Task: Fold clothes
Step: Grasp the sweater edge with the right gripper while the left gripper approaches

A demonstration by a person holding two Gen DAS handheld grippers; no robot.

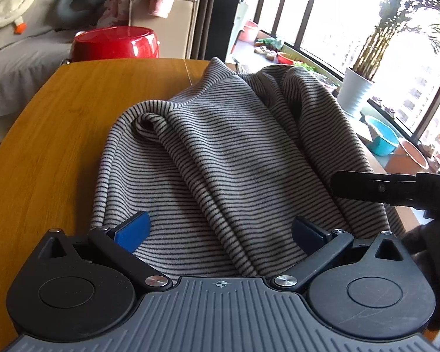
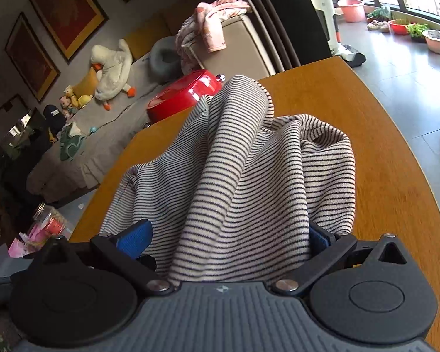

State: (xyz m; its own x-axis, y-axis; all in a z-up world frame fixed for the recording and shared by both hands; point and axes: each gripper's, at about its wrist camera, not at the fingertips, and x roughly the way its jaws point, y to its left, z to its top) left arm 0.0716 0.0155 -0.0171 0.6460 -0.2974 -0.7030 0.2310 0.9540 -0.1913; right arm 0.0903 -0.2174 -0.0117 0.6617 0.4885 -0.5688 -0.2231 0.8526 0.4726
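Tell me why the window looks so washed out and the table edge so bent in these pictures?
Left wrist view: daylight through the window overexposes the glass to white glare, while the striped garment stays evenly lit and sharp. Right wrist view: the fisheye lens bows the wooden table edge into a curve; the room at the left is dim, and the corners darken.

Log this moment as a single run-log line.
left claw: open over striped garment | right claw: open, cloth bunched between fingers | garment: crumpled on wooden table, unfolded
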